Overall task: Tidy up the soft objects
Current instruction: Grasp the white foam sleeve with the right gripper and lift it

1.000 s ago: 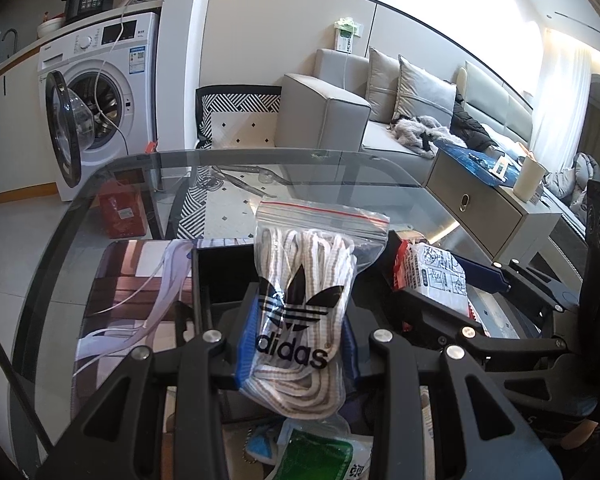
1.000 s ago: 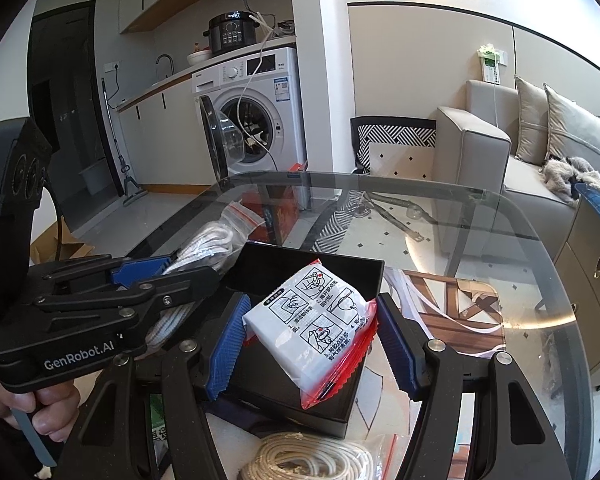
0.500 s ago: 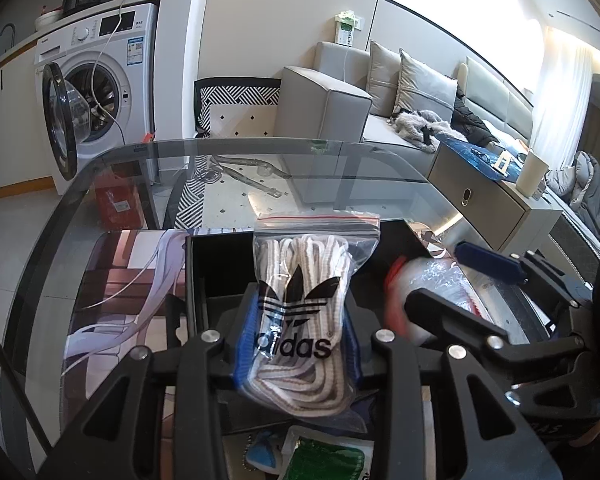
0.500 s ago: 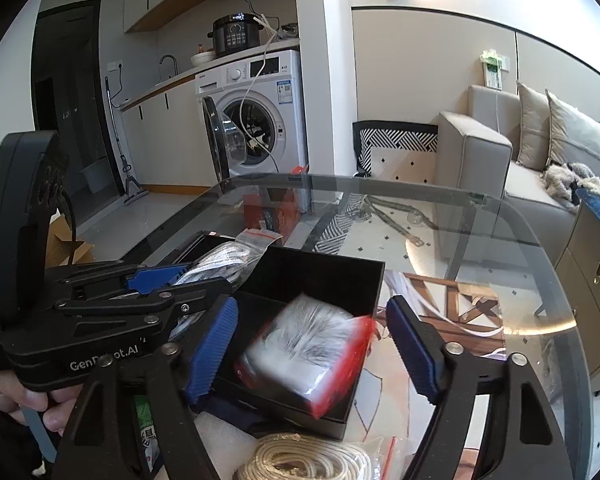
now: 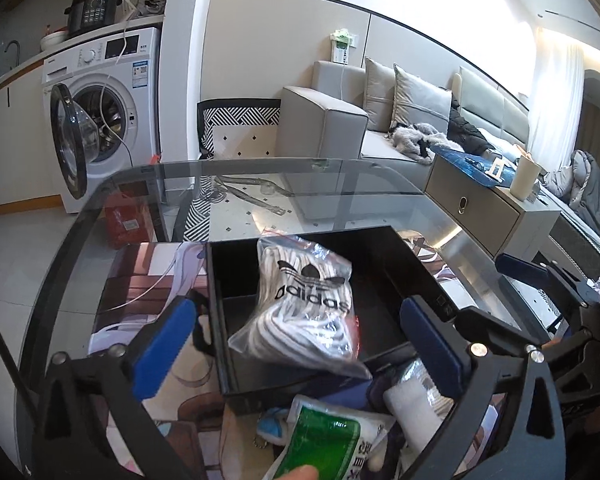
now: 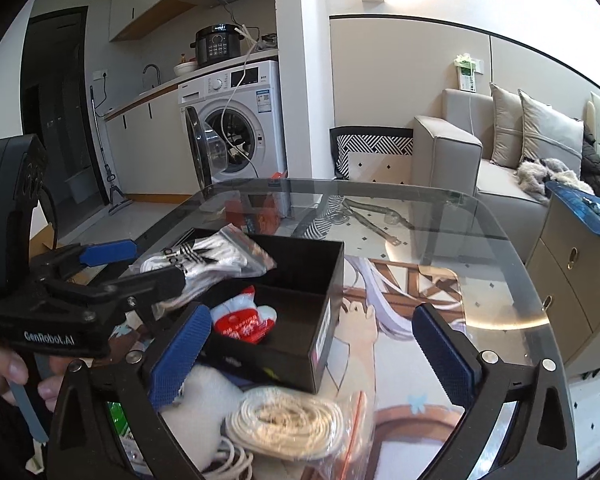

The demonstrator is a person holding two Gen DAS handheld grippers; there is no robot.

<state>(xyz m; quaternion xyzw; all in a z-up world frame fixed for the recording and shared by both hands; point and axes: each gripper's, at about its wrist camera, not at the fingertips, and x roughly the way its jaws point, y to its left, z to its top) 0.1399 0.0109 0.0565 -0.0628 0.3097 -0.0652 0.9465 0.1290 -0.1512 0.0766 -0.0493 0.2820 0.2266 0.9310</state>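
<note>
A black divided box [image 5: 384, 264] stands on the glass table. A zip bag of white Adidas socks [image 5: 304, 304] lies tilted in it, its lower end over the front wall. My left gripper [image 5: 298, 346] has its jaws opening wide, and the blue pads are clear of the bag. In the right wrist view a red-and-white packet [image 6: 244, 320] lies inside the box [image 6: 328, 320]. My right gripper [image 6: 312, 354] hangs over the box's near corner with its jaws opening and nothing pressed between them. The left gripper [image 6: 128, 266] shows at the left, beside the socks bag [image 6: 204, 256].
In front of the box lie a bagged coil of pale cord [image 6: 284, 420], a white soft item [image 6: 204, 396] and a green-labelled packet [image 5: 324, 440]. A printed mat [image 6: 400, 344] covers the glass table [image 6: 500, 248]. A washing machine [image 5: 104, 112] and a sofa [image 5: 340, 128] stand beyond.
Both grippers went from shut on their items to wide open. The socks bag tipped from upright into the box. The red-and-white packet dropped out of the right gripper into the box.
</note>
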